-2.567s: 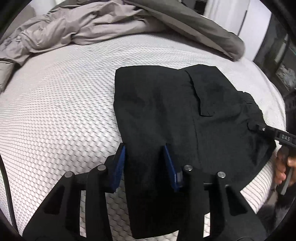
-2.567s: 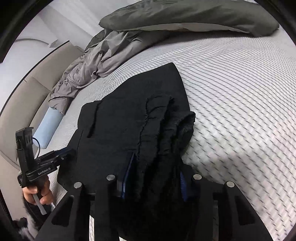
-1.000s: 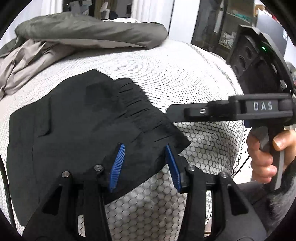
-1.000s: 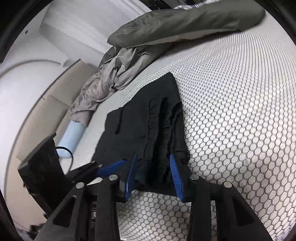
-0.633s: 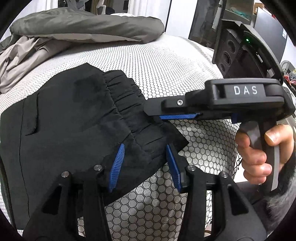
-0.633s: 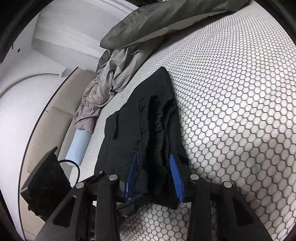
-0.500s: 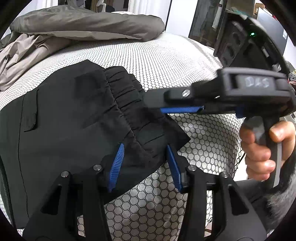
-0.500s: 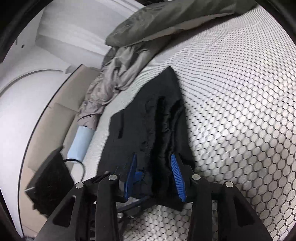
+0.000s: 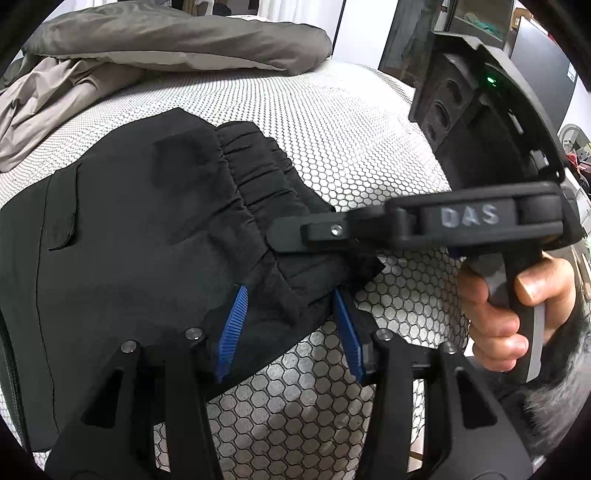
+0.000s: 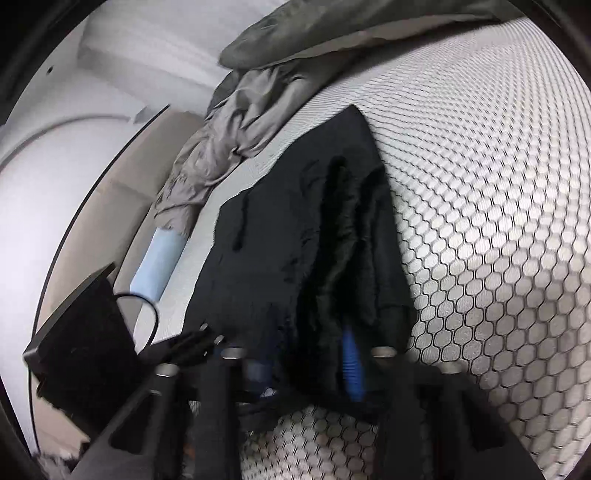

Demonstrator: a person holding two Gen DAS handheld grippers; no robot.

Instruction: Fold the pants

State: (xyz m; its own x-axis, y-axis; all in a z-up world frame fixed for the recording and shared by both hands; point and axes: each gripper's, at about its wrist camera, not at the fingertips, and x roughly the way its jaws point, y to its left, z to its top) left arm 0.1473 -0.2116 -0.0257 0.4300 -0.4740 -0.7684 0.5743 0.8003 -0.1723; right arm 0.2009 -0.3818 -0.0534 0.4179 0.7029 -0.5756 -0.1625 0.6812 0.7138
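Observation:
The black pants lie folded on the white honeycomb mattress, elastic waistband toward the near edge. My left gripper is open, its blue pads on either side of the waistband's near corner. My right gripper comes in from the right, held by a hand, and its fingers close on the waistband fabric. In the right wrist view, which is blurred, the pants bunch between my right gripper's blue pads; the gripper looks shut on the cloth.
A grey duvet and crumpled grey sheet lie at the far side of the mattress. A light blue roll lies by the beige bed frame. Dark furniture stands beyond the bed.
Both grippers came from the pants' long side to the waistband end. In the last half second the right gripper's pads closed in on the waistband fabric and the waistband corner lifted slightly.

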